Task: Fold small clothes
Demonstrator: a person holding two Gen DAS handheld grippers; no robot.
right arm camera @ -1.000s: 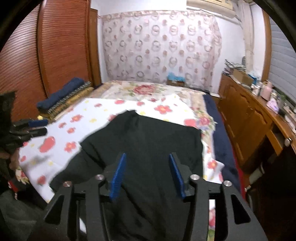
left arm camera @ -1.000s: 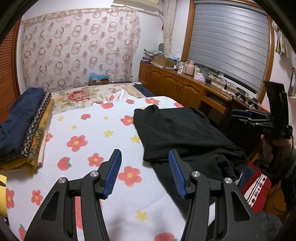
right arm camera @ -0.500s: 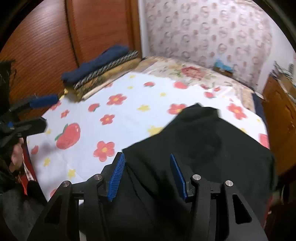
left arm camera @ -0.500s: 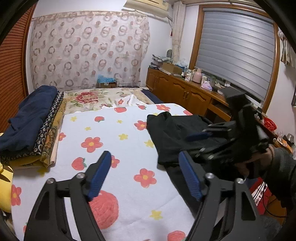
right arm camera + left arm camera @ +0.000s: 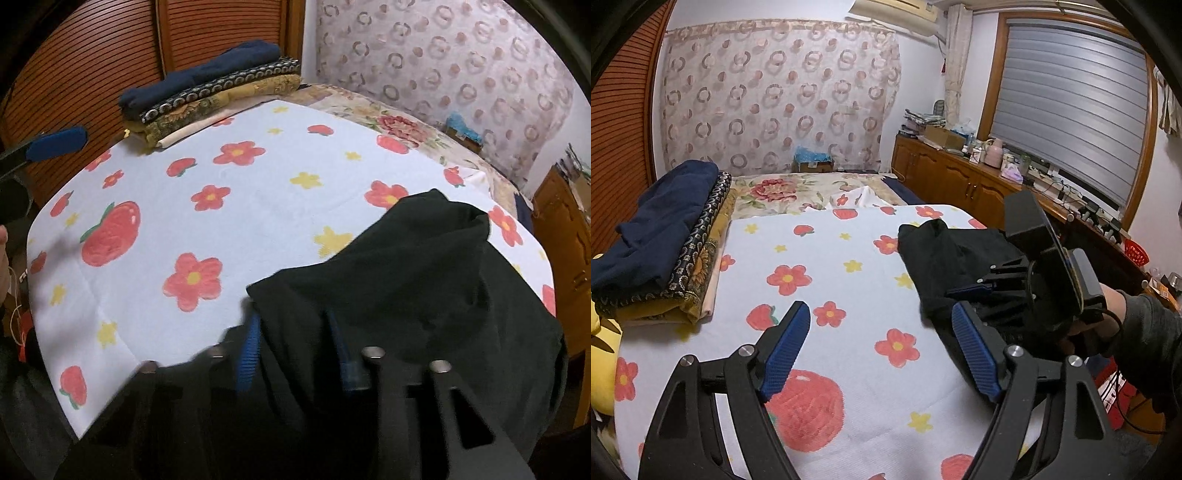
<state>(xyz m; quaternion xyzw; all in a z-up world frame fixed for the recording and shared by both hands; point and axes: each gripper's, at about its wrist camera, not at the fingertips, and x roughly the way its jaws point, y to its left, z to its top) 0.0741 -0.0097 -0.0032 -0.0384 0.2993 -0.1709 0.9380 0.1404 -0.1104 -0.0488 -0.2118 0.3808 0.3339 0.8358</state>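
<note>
Right hand-held gripper point(image 5: 291, 339) now closing on black garment point(image 5: 406, 266).

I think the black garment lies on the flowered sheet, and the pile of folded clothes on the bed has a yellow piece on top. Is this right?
Not quite. The top piece of the pile of folded clothes is dark blue, not yellow; the yellowish patterned pieces lie under it, as the left wrist view shows. The black garment does lie on the flowered sheet.
</note>
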